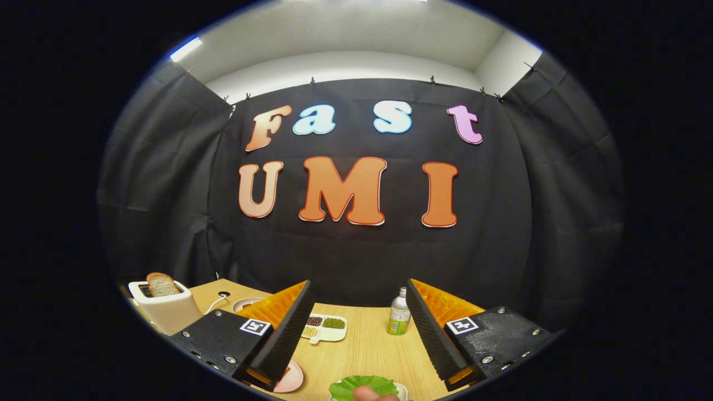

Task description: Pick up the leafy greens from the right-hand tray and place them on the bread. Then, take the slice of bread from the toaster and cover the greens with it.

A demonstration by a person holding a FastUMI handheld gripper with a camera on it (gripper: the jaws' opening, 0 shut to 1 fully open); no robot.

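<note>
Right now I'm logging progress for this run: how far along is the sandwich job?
Nothing looks finished. The leafy greens still lie in their dish, low between the open fingers of the gripper, which holds nothing. The bread slice still stands in the toaster. Both moves remain.

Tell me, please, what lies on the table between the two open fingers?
In the gripper view, the gripper is open. Between its fingers lie a divided dish, bare table and, nearest, the greens. The bottle stands by one finger.

Open gripper (356,334) above a wooden table (362,351), leafy greens (362,385) on a tray between the fingers, toaster (164,309) holding bread (162,284) at left, bottle (399,314) and divided dish (325,327) beyond.
</note>
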